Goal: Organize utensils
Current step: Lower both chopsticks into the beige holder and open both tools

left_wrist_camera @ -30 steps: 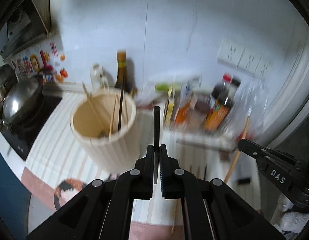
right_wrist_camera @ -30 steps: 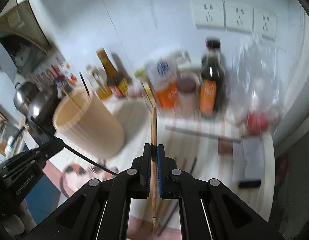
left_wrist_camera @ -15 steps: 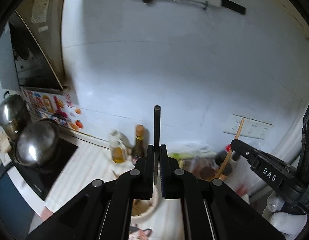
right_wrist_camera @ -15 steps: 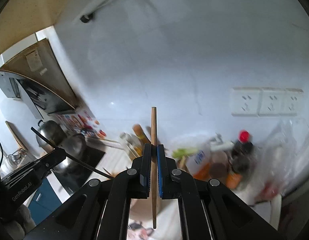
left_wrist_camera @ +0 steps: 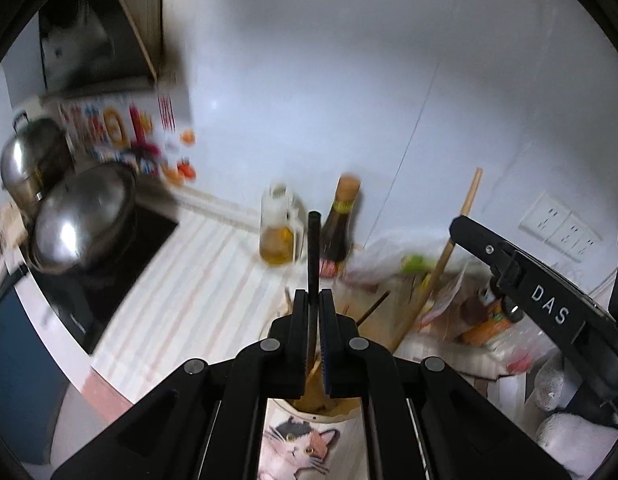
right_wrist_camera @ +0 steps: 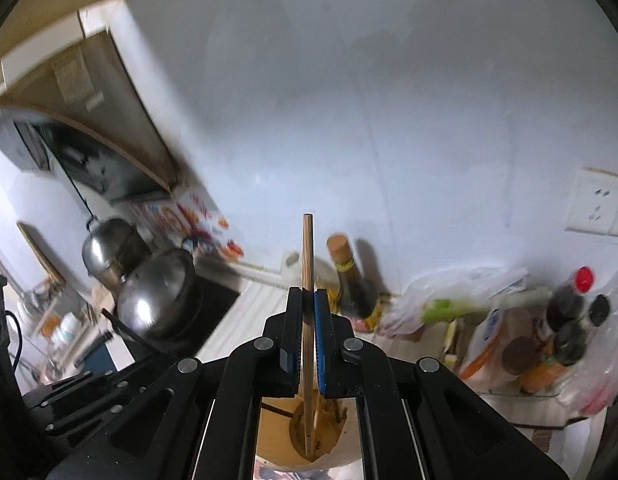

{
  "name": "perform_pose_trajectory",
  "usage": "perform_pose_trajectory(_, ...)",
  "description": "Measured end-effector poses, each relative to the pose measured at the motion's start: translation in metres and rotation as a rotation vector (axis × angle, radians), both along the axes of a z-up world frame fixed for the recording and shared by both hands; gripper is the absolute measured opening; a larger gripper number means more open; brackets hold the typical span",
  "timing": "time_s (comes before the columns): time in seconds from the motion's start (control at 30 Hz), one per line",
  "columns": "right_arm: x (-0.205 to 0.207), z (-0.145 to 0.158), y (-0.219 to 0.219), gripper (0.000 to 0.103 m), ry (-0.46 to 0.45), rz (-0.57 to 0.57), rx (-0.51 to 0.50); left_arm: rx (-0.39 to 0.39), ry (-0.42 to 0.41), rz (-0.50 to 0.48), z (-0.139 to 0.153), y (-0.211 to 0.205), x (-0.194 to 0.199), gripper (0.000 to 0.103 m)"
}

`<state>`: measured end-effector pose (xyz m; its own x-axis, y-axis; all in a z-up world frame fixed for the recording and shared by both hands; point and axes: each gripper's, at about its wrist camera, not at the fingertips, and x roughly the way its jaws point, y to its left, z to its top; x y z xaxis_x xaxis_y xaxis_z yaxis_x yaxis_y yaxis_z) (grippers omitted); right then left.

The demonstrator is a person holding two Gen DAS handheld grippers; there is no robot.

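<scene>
chopstick (right_wrist_camera: 308, 264) clamped between right fingers (right_wrist_camera: 295, 332), over holder (right_wrist_camera: 277, 432).

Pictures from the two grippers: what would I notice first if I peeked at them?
First you'd spot the two sticks poking up: a black chopstick pinched in the left gripper and a wooden chopstick pinched in the right gripper, both above the round wooden holder with chopsticks already inside. Next, the shiny steel pots on the black stove at the left.
</scene>
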<state>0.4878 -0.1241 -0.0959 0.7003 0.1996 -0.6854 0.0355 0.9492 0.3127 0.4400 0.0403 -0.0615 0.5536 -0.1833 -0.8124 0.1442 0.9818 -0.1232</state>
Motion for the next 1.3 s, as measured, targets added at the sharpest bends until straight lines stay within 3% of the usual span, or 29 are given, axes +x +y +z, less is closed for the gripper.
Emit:
perform_pose_trajectory(0.17,0.016,-0.044,0.01,0.005,0.096,0.024,-0.032,-0.015,0.086,0.01,-0.032,0.005,0.014,0.003)
perform_pose_trajectory(0.4,0.03,-0.078,0.015,0.007,0.228,0.093,-0.037,-0.034,0.141,0.029,-0.042,0.009,0.022,0.008)
perform_pose_trajectory(0.57,0.028,-0.069,0.003,0.028,0.251,0.08,-0.005,-0.014,0.128,0.071,-0.033,0.017,0.024,0.009)
perform_pose_trajectory(0.63,0.025,-0.061,-0.003,0.028,0.245,0.066,-0.003,0.0,0.112,0.092,-0.028,0.022,0.021,0.028)
perform_pose_trajectory(0.7,0.019,-0.053,-0.012,0.033,0.238,0.046,-0.004,0.02,0.088,0.133,-0.024,0.031,0.015,0.084)
perform_pose_trajectory(0.83,0.0,-0.043,-0.028,0.06,0.228,0.006,-0.033,0.039,0.034,0.18,-0.02,0.046,-0.003,0.088)
perform_pose_trajectory(0.9,-0.014,-0.041,-0.036,0.074,0.22,-0.018,-0.055,0.067,0.008,0.203,-0.023,0.05,-0.014,0.103)
perform_pose_trajectory(0.97,-0.028,-0.042,-0.044,0.09,0.221,-0.038,-0.072,0.103,-0.022,0.224,-0.027,0.051,-0.028,0.103)
perform_pose_trajectory(1.03,-0.044,-0.045,-0.053,0.1,0.224,-0.051,-0.073,0.113,-0.023,0.23,-0.034,0.051,-0.039,0.103)
perform_pose_trajectory(1.3,-0.109,-0.081,-0.084,0.103,0.279,-0.105,-0.079,0.122,0.046,0.186,-0.076,0.023,-0.086,0.103)
